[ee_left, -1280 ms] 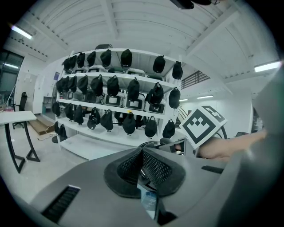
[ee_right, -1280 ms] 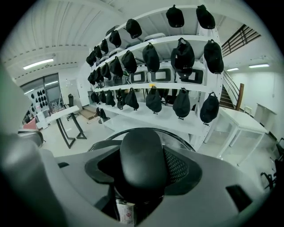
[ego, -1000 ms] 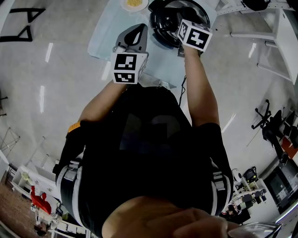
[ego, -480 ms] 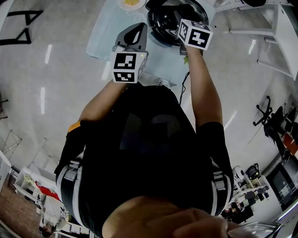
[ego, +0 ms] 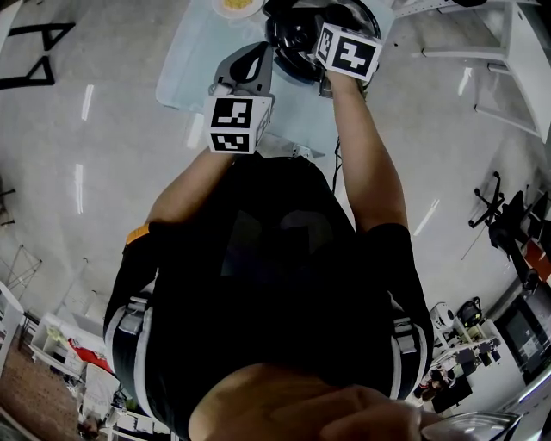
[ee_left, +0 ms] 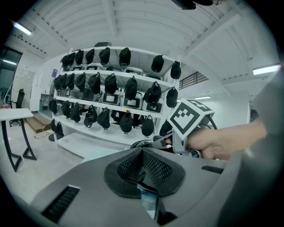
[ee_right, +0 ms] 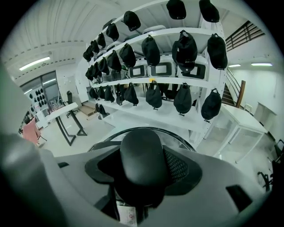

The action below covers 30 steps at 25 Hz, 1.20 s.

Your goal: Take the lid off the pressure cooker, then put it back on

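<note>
The black pressure cooker (ego: 297,30) stands on a pale glass table (ego: 185,73) at the top of the head view. My right gripper (ee_right: 142,179) is shut on the lid's black rounded knob (ee_right: 143,153), which fills the gap between its pads; the lid's round rim (ee_right: 105,135) shows beyond it. In the head view the right gripper's marker cube (ego: 347,50) sits over the cooker. My left gripper (ee_left: 142,153) hangs to the left of the cooker, shut, its mesh pads meeting with nothing between them. It looks across at the right gripper's cube (ee_left: 191,117) and the hand (ee_left: 222,142) holding it.
A plate of yellow food (ego: 237,5) lies at the table's far edge. Behind the table stand white shelves hung with black caps (ee_right: 177,95). A white table on black legs (ee_left: 13,117) is off to the left, office chairs (ego: 499,224) to the right.
The head view has shifted slightly, so table and cooker sit a bit higher and further left. Both grippers keep their places, the right one still on the knob.
</note>
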### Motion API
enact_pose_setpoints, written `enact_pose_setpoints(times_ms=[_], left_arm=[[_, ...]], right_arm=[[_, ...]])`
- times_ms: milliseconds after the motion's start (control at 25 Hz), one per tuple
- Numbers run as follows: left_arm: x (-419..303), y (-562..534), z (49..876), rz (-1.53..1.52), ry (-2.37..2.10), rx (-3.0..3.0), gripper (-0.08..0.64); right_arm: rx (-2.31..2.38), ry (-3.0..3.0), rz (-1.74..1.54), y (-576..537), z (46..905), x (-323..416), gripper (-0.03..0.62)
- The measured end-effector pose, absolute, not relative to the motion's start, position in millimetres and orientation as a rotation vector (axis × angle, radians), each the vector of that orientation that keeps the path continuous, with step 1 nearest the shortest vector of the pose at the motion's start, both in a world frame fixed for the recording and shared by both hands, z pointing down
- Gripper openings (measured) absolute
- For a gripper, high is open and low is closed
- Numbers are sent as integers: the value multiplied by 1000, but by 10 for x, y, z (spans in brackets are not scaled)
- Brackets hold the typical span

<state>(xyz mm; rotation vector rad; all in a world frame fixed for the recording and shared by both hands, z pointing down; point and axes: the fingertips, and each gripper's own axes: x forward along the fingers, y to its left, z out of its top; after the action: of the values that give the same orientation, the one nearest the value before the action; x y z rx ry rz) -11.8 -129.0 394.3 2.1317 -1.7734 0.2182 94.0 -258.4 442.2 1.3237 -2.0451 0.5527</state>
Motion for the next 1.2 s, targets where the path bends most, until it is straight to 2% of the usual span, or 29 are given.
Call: enact_pose_setpoints(times_ms=[400,880,1200], left_arm=[[-140,-1354,3963,203,-1774,2127,8],[-188,-1327,4009,213,-1780,2110,6],[-110,-1337,4047,236,-1756,2126,6]], right_arm=[[1294,-2073,509,-2647,4427,887,290],[932,-2297,392,-2513,4491,813,288],[905,-2303,383,-2546,4507,759,288]])
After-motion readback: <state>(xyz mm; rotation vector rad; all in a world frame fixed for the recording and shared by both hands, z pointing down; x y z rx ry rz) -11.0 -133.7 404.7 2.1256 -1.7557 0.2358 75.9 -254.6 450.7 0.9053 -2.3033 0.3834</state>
